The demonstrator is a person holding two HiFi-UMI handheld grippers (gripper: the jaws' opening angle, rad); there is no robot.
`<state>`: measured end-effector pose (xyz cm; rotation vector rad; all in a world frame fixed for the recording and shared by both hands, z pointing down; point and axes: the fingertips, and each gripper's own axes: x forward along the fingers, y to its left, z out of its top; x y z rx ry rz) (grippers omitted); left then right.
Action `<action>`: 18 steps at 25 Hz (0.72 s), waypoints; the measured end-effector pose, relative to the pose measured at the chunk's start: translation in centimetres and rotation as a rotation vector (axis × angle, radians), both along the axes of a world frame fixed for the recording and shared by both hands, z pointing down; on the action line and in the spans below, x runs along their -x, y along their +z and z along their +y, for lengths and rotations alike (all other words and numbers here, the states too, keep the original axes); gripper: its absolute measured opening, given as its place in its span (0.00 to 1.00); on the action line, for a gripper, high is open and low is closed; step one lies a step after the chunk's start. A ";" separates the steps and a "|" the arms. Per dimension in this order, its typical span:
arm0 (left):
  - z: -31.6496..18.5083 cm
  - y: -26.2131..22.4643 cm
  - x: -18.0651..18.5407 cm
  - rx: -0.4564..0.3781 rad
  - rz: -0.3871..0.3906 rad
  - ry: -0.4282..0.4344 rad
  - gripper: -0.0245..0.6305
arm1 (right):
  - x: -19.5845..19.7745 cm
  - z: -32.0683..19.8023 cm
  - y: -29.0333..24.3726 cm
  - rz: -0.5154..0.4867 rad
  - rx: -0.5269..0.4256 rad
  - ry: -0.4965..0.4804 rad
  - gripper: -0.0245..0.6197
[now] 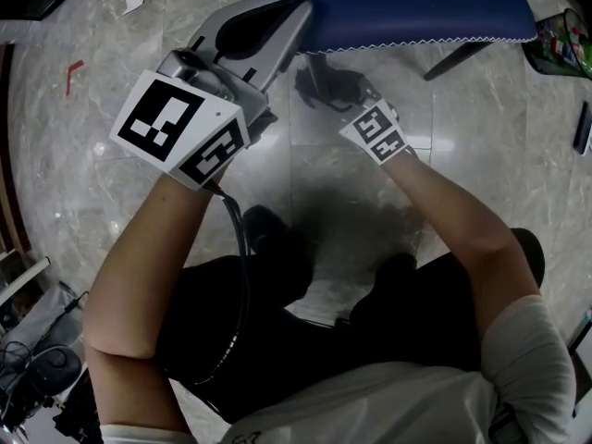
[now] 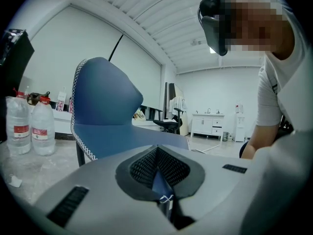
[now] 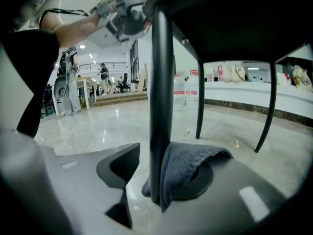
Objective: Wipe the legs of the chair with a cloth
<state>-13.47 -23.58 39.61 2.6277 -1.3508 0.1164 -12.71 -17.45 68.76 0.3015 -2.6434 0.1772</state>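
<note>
Cloth against a chair leg, seat edge pinched.
Head view: over a marble floor (image 1: 92, 109), the left gripper (image 1: 289, 17) is clamped on the edge of the blue chair (image 1: 398, 3), and the right gripper (image 1: 326, 83) reaches beneath the seat. Left gripper view: two clear water bottles (image 2: 44, 131) with red caps stand beside the chair. Right gripper view: the jaws, apart, straddle a black leg (image 3: 161, 97), with the grey cloth (image 3: 188, 163) pressed between it and the right jaw.

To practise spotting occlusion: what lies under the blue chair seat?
Under the seat stand black legs; the right gripper holds a grey cloth against the nearest leg. The cloth covers one pad; the leg joints are lost in shadow.
</note>
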 end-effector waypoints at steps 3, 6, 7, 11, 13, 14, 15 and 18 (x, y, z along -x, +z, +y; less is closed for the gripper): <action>-0.1 0.0 0.2 0.009 0.009 -0.016 0.05 | 0.5 -0.8 -6.5 -0.121 -0.049 0.015 0.29; 0.0 0.0 0.2 0.011 0.022 -0.022 0.05 | 1.1 -1.5 -13.1 -0.255 -0.075 0.060 0.29; 0.0 -0.1 0.3 0.014 0.033 -0.023 0.05 | 1.2 -1.6 -15.0 -0.296 -0.076 0.080 0.29; -0.1 -0.5 0.6 0.017 0.057 -0.041 0.05 | 0.9 -2.0 -19.7 -0.393 -0.059 0.128 0.30; 0.0 -0.5 0.4 0.017 0.045 -0.051 0.05 | 0.7 -1.8 -20.0 -0.393 -0.083 0.113 0.30; 0.0 -0.5 0.4 0.017 0.041 -0.053 0.05 | 0.7 -1.7 -19.6 -0.382 -0.103 0.102 0.30; -0.1 -0.6 0.5 0.017 0.039 -0.054 0.05 | 0.7 -1.7 -18.8 -0.363 -0.115 0.093 0.30; -0.2 -0.6 0.5 0.012 0.027 -0.054 0.05 | 1.0 -1.4 -13.8 -0.274 -0.075 0.087 0.30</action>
